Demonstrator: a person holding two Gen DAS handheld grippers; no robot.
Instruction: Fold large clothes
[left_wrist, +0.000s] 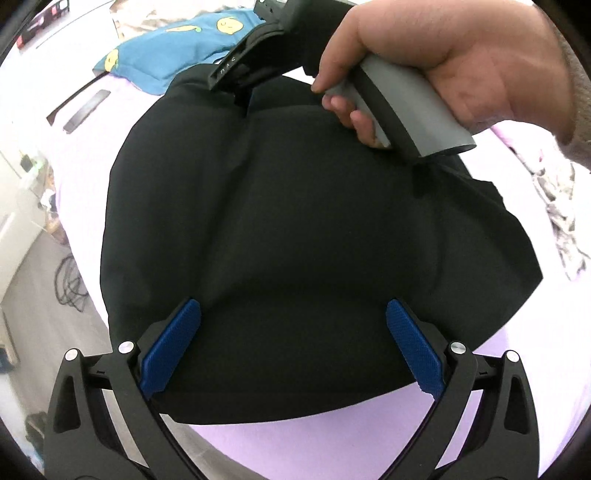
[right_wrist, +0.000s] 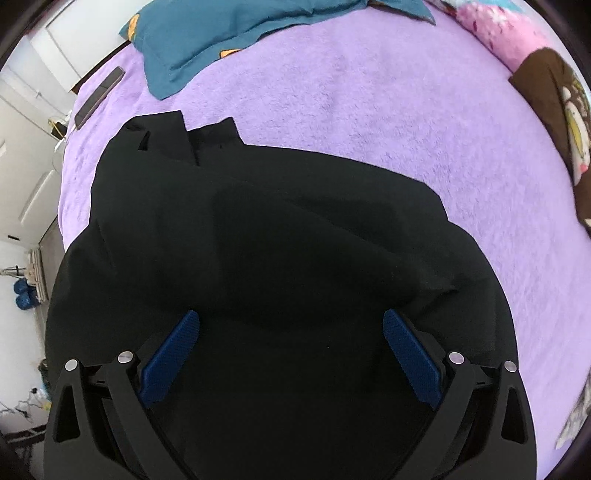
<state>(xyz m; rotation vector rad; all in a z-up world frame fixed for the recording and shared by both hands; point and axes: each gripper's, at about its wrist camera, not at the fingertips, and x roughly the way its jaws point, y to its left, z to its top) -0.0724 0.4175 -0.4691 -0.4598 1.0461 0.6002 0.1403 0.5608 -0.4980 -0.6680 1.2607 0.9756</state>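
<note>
The bed's purple blanket (right_wrist: 369, 110) serves as the work surface; it is broad and flat, which suits laying a large garment out for folding. The black garment (right_wrist: 258, 229) lies on it toward the near left side, already doubled into a compact block with several layers stacked, and 2 flaps stick up at its far left corner, so the fold is judged partly done rather than finished. The left gripper (left_wrist: 293, 347) hovers over the garment's near edge with its 2 blue pads spread wide and nothing between them. The right gripper (right_wrist: 291, 354) likewise stands spread apart above the cloth with nothing clamped, and the left wrist view shows it, held in the person's right hand (left_wrist: 443, 62), reaching over the far edge of the garment; whether its tips touch the cloth cannot be told. This placement, 1 tool at each opposite edge, suits pressing flat or taking up the next fold. A teal pillow (right_wrist: 229, 33) lies at the far left, well apart from the garment. A pink and brown plush item (right_wrist: 546, 92) lies at the far right. A dark phone (right_wrist: 99, 94) rests near the left bed edge. None of these obstructs the cloth.
</note>
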